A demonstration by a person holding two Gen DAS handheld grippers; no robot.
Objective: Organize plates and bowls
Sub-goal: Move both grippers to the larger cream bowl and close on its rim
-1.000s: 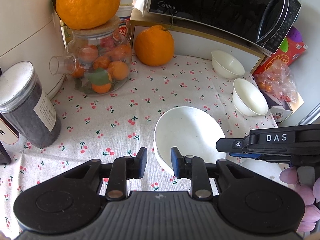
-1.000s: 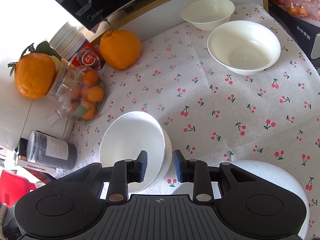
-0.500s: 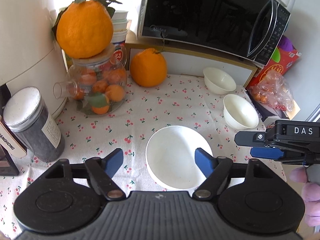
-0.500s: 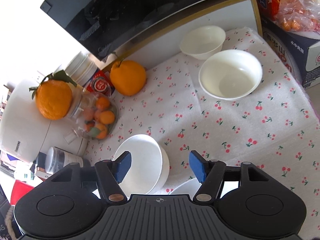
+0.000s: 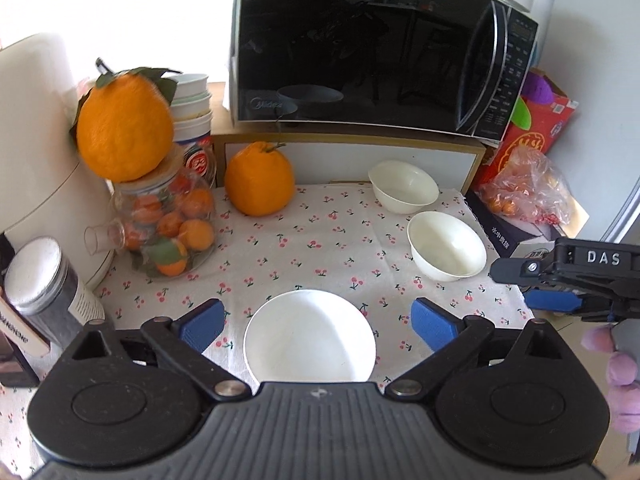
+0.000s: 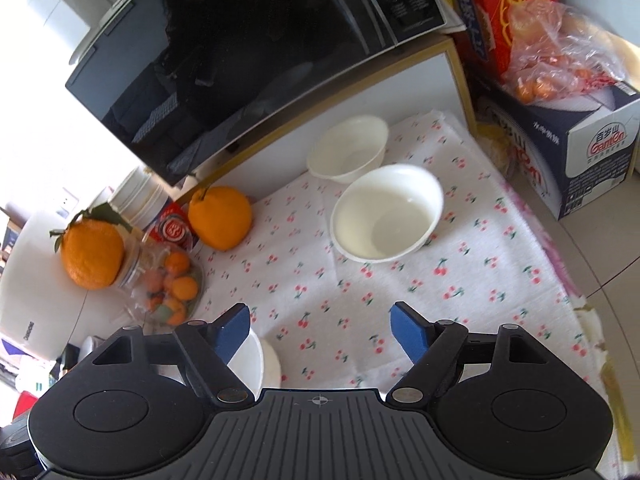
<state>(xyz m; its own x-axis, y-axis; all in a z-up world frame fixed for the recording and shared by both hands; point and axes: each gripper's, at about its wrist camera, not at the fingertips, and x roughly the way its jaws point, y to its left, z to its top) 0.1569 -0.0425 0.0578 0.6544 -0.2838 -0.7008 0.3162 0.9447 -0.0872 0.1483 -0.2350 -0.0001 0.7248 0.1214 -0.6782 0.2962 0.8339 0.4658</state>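
A large white bowl point(image 5: 310, 334) sits on the cherry-print cloth point(image 5: 320, 240), just below my open, empty left gripper point(image 5: 316, 320); its edge also shows in the right wrist view point(image 6: 264, 364). Two smaller white bowls stand at the back right: one mid-cloth point(image 5: 446, 252) point(image 6: 388, 212), one by the shelf point(image 5: 402, 186) point(image 6: 348, 148). My right gripper point(image 6: 320, 330) is open and empty above bare cloth; it shows from the side in the left wrist view point(image 5: 552, 300).
A microwave point(image 5: 380, 48) sits on a wooden shelf at the back. An orange point(image 5: 259, 180), a glass jar of small oranges point(image 5: 168, 224) topped by another orange, a dark canister point(image 5: 44, 284) and a white appliance stand left. Boxes and a bagged fruit pack point(image 5: 524, 192) stand right.
Both grippers have opened wide from nearly shut and pulled back and up from the large bowl. The bowl stays on the cloth.
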